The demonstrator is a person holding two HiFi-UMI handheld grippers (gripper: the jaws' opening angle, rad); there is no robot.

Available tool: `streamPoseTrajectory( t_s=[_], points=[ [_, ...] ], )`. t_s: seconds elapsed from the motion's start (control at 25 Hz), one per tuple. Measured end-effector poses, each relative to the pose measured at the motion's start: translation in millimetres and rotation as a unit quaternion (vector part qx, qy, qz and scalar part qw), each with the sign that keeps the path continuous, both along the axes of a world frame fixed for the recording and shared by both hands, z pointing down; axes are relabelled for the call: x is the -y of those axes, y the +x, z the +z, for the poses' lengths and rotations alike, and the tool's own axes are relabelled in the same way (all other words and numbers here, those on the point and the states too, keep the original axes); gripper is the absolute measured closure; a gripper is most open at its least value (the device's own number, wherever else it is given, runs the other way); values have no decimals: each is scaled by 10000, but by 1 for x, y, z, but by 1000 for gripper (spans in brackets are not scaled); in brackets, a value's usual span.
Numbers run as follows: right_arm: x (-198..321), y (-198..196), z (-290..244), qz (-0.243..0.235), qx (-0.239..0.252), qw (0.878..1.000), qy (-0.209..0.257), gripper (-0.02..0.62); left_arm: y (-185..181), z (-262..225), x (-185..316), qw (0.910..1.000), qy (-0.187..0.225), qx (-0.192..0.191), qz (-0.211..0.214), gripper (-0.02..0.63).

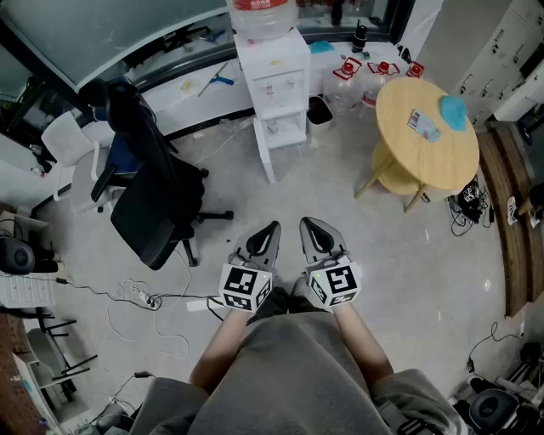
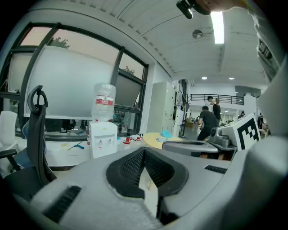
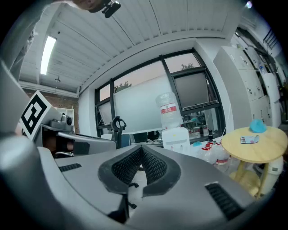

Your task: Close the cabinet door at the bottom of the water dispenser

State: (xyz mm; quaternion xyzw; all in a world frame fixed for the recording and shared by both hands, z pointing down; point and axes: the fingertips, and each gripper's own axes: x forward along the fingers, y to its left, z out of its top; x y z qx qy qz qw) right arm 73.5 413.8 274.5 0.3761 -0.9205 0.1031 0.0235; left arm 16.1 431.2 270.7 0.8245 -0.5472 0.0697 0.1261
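1. Not there yet: standing well back from the water dispenser [image 1: 272, 72], with a stretch of bare floor [image 1: 357, 255] in between.
2. Can see its bottom cabinet door [image 1: 265, 157] swung out from the dispenser's lower left corner toward the camera, so definitely not closed.
3. Holding the left hand-held gripper [image 1: 270, 231] and right hand-held gripper [image 1: 308, 228] low and side by side, far short of the dispenser. Both are pinched fully shut with nothing between the jaws.
4. Would honestly just keep them shut, no need to grab anything. Better to walk up, set one closed tip on the door's outer face near the free edge, away from the hinge, and sweep it round its arc until flush.
5. Would ease off at the end. Looks like a light freestanding unit with a big bottle [image 1: 263, 17] on top, so probably rocks if shoved.
6. Worth minding the clutter around the dispenser: black office chair [image 1: 149, 195] to its left, water jugs [image 1: 348, 85] just right, and a round wooden worktop [image 1: 425, 127] further right. Also a power strip [image 1: 144, 297] and cables well left and nearer the body.
7. Smooth pale grey floor, office room, big windows behind the dispenser, strip lights overhead.
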Motion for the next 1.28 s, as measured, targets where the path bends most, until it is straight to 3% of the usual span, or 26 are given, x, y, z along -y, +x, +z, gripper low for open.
streamPoseTrajectory(
  t_s=[0.64,1.0,1.28],
  points=[
    [0,17,12,-18,123,9999,-108,583,13,13,3,9996,-238,-68,-164,600],
    [20,-9,32,-72,8,9997,-248,581,-20,32,26,9985,-420,-203,-269,600],
    [63,-47,54,205,-62,9986,-482,581,-59,52,69,9981,-562,-260,34,598]
  ],
)
